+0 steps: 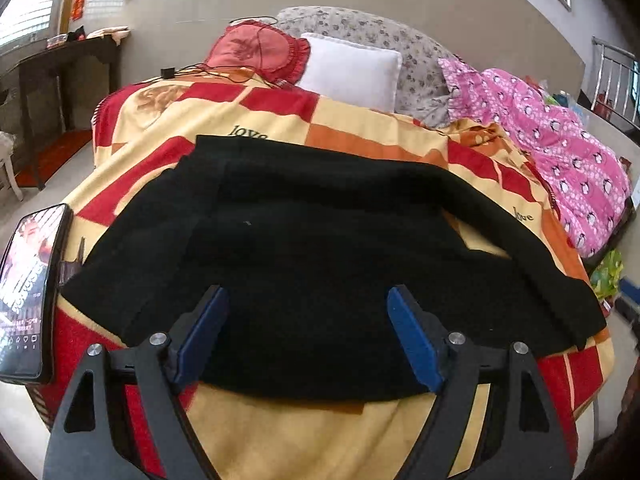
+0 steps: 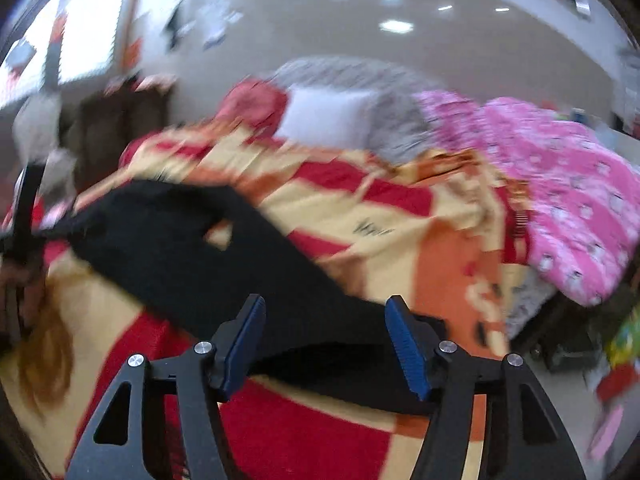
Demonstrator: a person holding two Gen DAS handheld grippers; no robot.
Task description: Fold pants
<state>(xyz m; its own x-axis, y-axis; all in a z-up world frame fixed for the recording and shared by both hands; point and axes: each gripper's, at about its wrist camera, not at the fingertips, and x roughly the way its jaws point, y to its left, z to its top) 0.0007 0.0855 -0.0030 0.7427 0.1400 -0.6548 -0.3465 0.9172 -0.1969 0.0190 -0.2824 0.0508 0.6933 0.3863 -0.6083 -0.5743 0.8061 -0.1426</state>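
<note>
Black pants lie folded across a red, yellow and orange checked blanket on the bed. My left gripper hovers over their near edge, open, with its blue pads wide apart and nothing pressed between them. The right wrist view is blurred by motion. There the pants run as a dark band from upper left to lower right. My right gripper is open above the band's near right end, and its blue pads do not press on the cloth.
A phone stands at the bed's left edge. A red pillow, a white pillow and a floral cushion lie at the head. A pink patterned quilt is heaped on the right. A dark side table stands at left.
</note>
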